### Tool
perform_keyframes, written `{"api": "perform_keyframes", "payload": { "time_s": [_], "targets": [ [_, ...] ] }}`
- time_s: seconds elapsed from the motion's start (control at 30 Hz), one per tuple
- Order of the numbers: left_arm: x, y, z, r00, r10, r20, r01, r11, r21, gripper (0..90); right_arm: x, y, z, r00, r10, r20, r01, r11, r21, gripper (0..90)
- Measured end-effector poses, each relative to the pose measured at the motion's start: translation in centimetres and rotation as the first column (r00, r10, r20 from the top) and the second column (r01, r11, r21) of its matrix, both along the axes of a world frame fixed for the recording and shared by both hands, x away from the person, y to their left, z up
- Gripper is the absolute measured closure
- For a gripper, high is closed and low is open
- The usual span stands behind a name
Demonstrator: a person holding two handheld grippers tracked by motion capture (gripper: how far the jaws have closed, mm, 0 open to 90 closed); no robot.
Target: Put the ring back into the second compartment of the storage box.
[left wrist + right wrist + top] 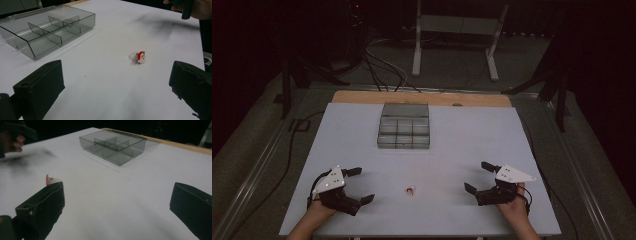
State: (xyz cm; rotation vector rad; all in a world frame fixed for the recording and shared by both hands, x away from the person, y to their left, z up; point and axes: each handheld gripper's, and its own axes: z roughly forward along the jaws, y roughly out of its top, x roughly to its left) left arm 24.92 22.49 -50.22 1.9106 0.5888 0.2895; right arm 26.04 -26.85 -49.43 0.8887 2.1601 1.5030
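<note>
White table [362, 130]: work surface, wooden strip along its far edge.

Clear compartment box [404, 132]: smoky transparent plastic, lid open, divided by inner walls into several cells; all cells look empty. Stands on the far middle of the table.

Santa ring [410, 190]: small red-and-white Santa face on a clear band. Lies on the bare table well apart from the box, on its near side, roughly in line with it.

Left gripper [357, 185]: rests on the table, nearer than the box and to its left; jaws spread wide, nothing between them.

Right gripper [478, 177]: nearer than the box and to its right; jaws likewise wide apart and empty.

The ring lies between the two grippers, touching neither.
</note>
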Motion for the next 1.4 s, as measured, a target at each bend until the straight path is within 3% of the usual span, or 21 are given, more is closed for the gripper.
{"api": "perform_keyframes", "payload": {
  "time_s": [0.1,0.53,0.67,0.9,1.07,1.23,1.4],
  "targets": [
    [0.0,0.0,0.0,1.0,-0.003,-0.003,0.003,1.0,0.004,0.8,0.0,-0.1,0.0,0.9996,-0.012,0.026,0.012,1.0,-0.014,0.0],
    [0.2,0.0,-0.3,0.9998,0.015,-0.014,-0.015,0.9996,0.024,0.8,0.0,0.2,-0.1,0.9999,-0.005,0.013,0.005,1.0,-0.022,0.0],
    [0.3,0.0,-0.1,0.9997,0.02,-0.013,-0.02,0.9997,0.013,0.8,0.1,0.1,-0.2,1.0,-0.005,0.003,0.005,1.0,-0.012,0.0],
    [0.4,-0.5,0.2,0.9994,0.009,-0.032,-0.007,0.9989,0.047,0.8,-0.2,0.2,0.1,0.9998,-0.016,0.013,0.016,1.0,0.005,0.0],
    [0.2,-0.8,0.8,0.9995,0.006,-0.031,-0.005,0.999,0.043,0.8,-0.3,0.4,0.3,0.9995,-0.017,0.024,0.017,1.0,0.011,0.0],
    [0.2,-0.9,1.6,0.9995,0.006,-0.032,-0.005,0.9999,0.011,0.8,-0.3,0.5,0.2,0.9996,-0.017,0.02,0.017,1.0,0.01,0.0],
    [0.3,-1.2,2.1,0.9993,0.023,-0.028,-0.023,0.9997,0.013,0.8,-0.3,0.6,0.2,0.9997,-0.018,0.019,0.018,1.0,0.01,0.0]
  ]
}}
